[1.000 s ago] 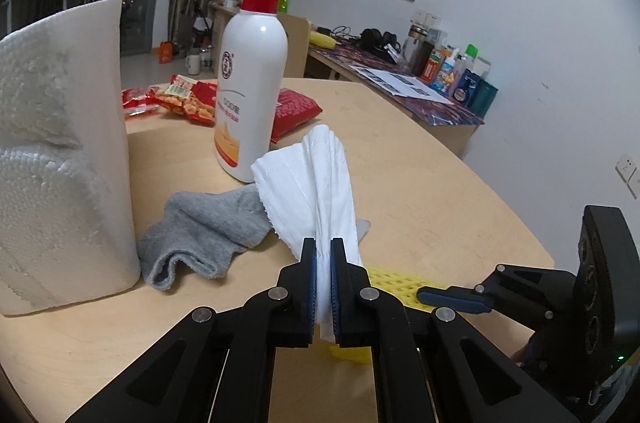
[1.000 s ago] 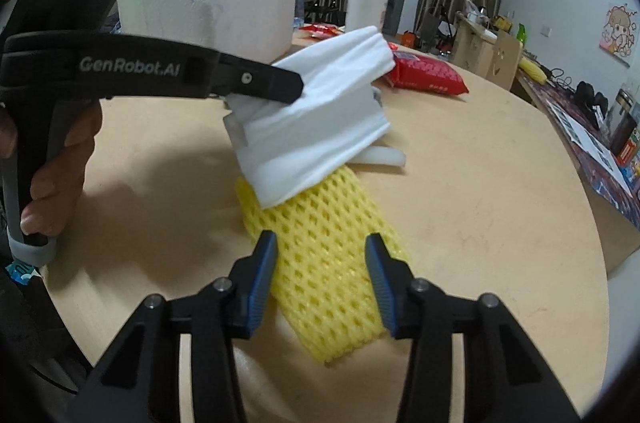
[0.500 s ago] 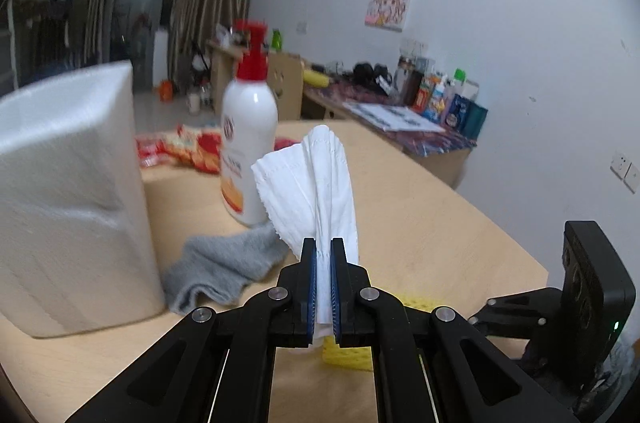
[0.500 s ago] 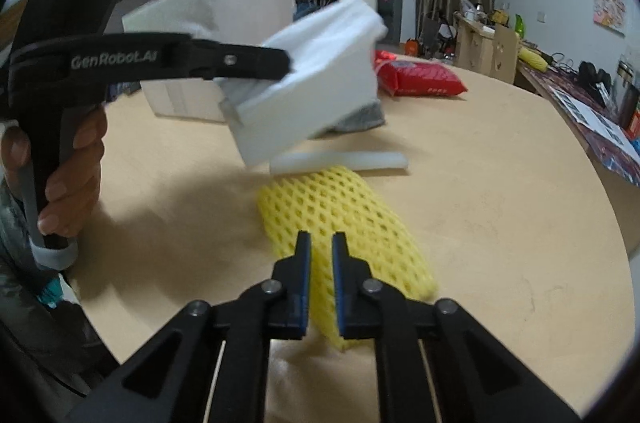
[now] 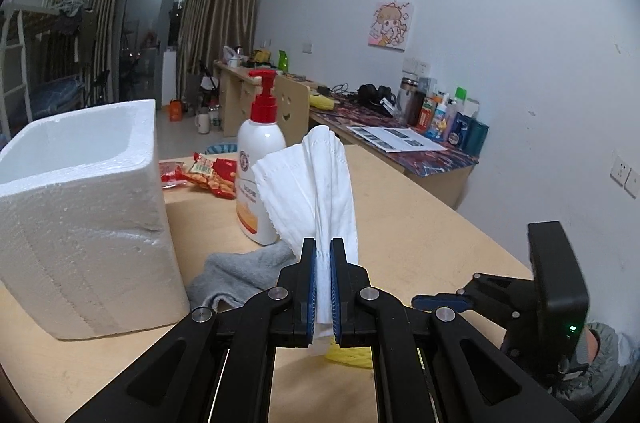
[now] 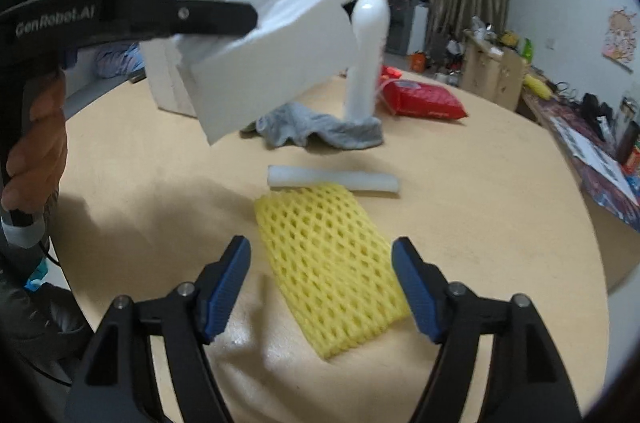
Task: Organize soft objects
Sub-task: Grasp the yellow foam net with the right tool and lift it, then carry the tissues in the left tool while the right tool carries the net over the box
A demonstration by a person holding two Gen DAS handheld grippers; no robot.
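The left tongs [image 5: 323, 287] are closed on a folded white tissue [image 5: 316, 191], which is pinched at its lower edge between the blue pads and fans upward above them. In the right wrist view the same tissue [image 6: 276, 59] is seen lifted clear of the round wooden worktop [image 6: 500, 191], hanging from the black finger of the left tongs, whose handle is gripped by a hand [image 6: 36, 143] at the left edge of the picture, the fingers being wrapped around the grip. The left tongs are pointed forward and somewhat downward, toward a white foam box [image 5: 80, 207] and a white pump bottle [image 5: 258, 179] with a red top.

The right tongs [image 6: 322, 287] are tilted steeply down over the worktop, and their jaws have just been opening. They now stand wide apart, with the near end of a yellow foam net [image 6: 328, 263] lying flat between the blue pads; neither pad is pressed on it. Just beyond the far end of the net a white foam stick [image 6: 334, 181] is laid crosswise, seemingly touching it. Farther back a crumpled grey sock [image 6: 316, 131] is spread at the foot of the bottle, and a red snack bag [image 6: 420, 99] lies behind it to the right. In the left wrist view the right tongs [image 5: 472, 301] are seen at the lower right, with a grey sleeve [image 5: 608, 355] behind them.
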